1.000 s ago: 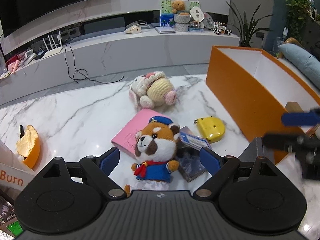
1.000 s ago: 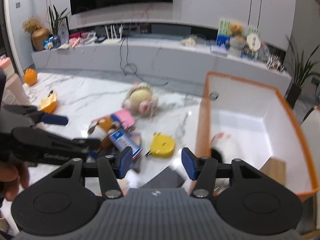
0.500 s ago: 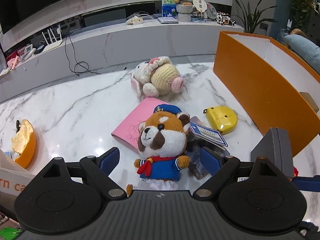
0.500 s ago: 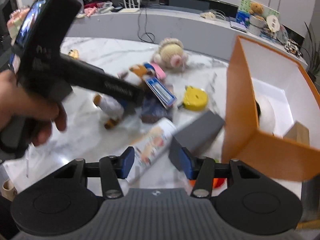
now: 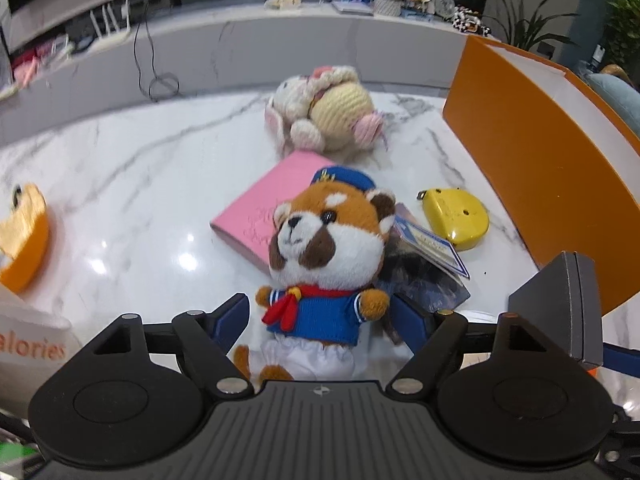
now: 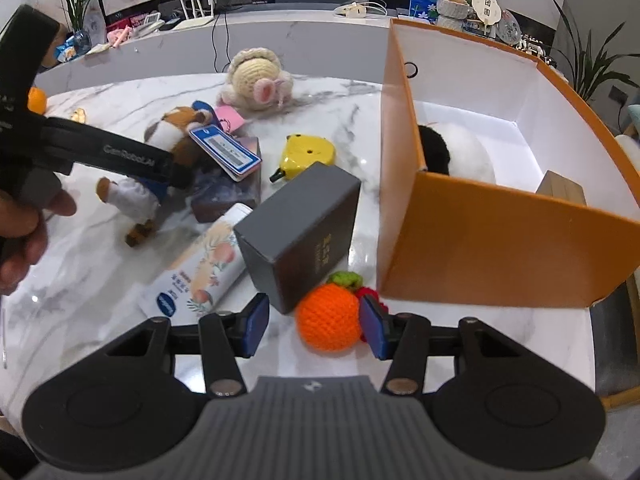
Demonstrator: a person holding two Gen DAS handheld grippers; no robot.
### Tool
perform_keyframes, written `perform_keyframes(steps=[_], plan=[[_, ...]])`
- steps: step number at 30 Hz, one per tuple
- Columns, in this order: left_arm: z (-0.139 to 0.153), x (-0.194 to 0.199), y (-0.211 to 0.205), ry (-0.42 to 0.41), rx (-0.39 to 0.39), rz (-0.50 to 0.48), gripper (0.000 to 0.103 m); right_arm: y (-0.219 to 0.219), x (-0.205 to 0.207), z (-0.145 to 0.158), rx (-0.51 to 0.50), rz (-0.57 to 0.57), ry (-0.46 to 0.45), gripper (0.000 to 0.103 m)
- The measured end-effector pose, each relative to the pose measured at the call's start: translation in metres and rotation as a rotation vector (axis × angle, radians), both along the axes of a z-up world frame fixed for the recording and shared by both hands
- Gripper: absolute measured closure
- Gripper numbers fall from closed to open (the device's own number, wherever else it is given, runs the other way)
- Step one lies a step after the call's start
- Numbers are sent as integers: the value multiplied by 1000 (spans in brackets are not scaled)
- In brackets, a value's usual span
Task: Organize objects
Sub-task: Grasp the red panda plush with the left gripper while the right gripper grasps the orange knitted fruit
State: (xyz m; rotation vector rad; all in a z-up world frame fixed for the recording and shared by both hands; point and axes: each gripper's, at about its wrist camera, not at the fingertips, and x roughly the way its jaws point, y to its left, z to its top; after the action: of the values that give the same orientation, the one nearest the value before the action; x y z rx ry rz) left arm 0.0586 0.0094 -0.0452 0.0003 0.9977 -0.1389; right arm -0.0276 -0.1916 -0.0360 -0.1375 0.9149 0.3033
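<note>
Marble tabletop (image 5: 120, 184), cluttered white sideboard (image 5: 248, 40) behind

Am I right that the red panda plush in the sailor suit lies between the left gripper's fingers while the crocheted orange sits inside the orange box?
Not quite: in the right wrist view the crocheted orange sits on the marble table, outside the orange box. The red panda plush does lie between the closing left gripper fingers.
</note>
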Motion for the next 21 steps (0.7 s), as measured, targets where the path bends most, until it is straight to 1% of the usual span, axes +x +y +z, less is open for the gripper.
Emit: perform_keyframes(steps=[3,6,9,11,12,13,14,16,18,21], plan=[[-2,0,3,7,-11,9,12,1,0,-2,-19,-12,-14,49],[-2,0,2,-4,42,11,12,4,0,-4,-39,-19,-22,49],[-2,-1,1,-12,49,8,13,8,-1,-7,-77,-17,-40,49],[-3,-1,0,-10,43,1,19,12,-2,-9,-101,-13,-45,49],[-3,-1,0,-8,42,-6,25,13,-2,-9,-108,-7,-43,49],[-4,-1,-1,-3,45,-13,32,13,-3,-8,-113,-1,-39,51],[-4,-1,-2,2,52,-17,34,14,-4,-8,-119,3,-37,55],[-6,-2,-3,8,62,-20,46,14,-6,-9,-146,6,-46,61],[-7,-2,-3,13,60,-23,51,11,-5,-8,-139,8,-39,61],[-6,-3,-2,10,51,-24,54,1,-2,-5,-79,1,-5,62]])
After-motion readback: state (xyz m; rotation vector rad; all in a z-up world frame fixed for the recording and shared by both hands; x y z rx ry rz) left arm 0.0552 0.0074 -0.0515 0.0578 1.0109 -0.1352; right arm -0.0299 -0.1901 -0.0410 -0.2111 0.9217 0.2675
